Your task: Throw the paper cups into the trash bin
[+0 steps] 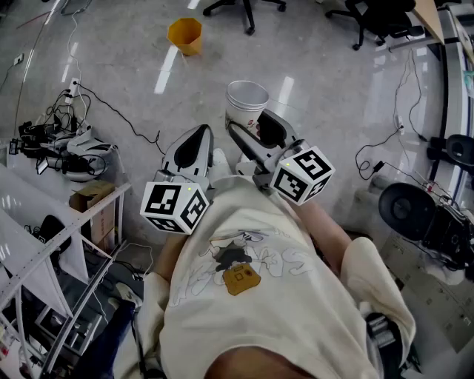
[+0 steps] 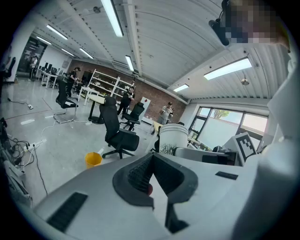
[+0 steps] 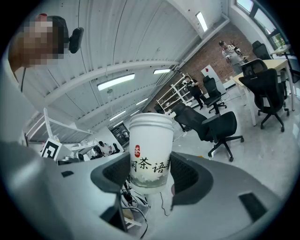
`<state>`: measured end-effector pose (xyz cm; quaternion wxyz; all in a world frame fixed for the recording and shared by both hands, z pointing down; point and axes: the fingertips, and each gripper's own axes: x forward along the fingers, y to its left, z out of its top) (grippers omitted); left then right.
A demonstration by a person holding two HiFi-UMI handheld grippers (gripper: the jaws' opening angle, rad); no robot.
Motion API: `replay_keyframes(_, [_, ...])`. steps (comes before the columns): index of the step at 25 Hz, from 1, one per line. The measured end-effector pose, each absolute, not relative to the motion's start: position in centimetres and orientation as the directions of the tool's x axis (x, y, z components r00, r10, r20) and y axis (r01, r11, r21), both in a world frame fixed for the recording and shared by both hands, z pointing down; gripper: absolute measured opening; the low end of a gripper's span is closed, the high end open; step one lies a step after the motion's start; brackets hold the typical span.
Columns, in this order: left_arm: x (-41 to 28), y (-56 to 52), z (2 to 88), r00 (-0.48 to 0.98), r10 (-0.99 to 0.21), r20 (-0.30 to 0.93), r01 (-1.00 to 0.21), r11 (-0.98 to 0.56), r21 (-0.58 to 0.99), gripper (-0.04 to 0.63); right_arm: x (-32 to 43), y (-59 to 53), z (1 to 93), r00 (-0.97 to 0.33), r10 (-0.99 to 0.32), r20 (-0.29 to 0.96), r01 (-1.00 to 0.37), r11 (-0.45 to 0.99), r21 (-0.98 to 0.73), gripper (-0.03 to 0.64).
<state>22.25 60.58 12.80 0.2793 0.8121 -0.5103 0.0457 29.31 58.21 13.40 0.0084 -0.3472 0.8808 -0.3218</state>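
Observation:
A white paper cup (image 1: pixel 246 104) with a red seal and dark lettering stands upright between the jaws of my right gripper (image 1: pixel 254 130), held in the air over the floor. In the right gripper view the cup (image 3: pixel 150 151) fills the gap, and both pads of the right gripper (image 3: pixel 150 174) press on its lower sides. My left gripper (image 1: pixel 194 146) hangs just to the left, its jaws together with nothing in them; the left gripper view shows its pads meeting (image 2: pixel 153 157). A yellow trash bin (image 1: pixel 185 35) stands on the floor farther ahead and is also in the left gripper view (image 2: pixel 93 159).
Black office chairs (image 1: pixel 246 9) stand beyond the bin. Cables and a power strip (image 1: pixel 70 95) lie on the floor at the left, near a white shelf rack (image 1: pixel 52 252) and a cardboard box (image 1: pixel 92 196). Dark equipment (image 1: pixel 422 211) sits at the right.

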Motion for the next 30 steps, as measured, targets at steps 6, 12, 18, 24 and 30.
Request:
replay_keyframes(6, [24.0,61.5,12.8,0.478,-0.797,0.37,-0.854,-0.322,0.41,0.006,31.1,59.0,13.6,-0.757,-0.618,0.215,-0.604,0.535,-0.59,0.275])
replay_keyframes(12, [24.8,62.1,12.9,0.476,-0.796,0.374,-0.857,-0.324,0.401,0.006,32.1,60.0,13.7,-0.763,-0.615,0.197,-0.591,0.543,-0.597,0.275])
replay_keyframes(18, [25.6,62.5,13.0,0.465,-0.796,0.387,-0.866,-0.32,0.384,0.006,33.5,60.9,13.0,-0.776,-0.611,0.157,-0.556,0.544,-0.629,0.275])
replay_keyframes(24, [26.7,62.2,12.9,0.432,-0.82,0.376,-0.883,-0.299,0.363,0.006,36.6,60.1,12.9,-0.768,-0.624,0.144,-0.568,0.562,-0.601,0.275])
replay_keyframes(30, [25.9,60.0,13.8,0.415,-0.823,0.388,-0.891,-0.281,0.356,0.006,36.4,58.0,13.8,-0.776,-0.611,0.156,-0.561,0.556,-0.614,0.275])
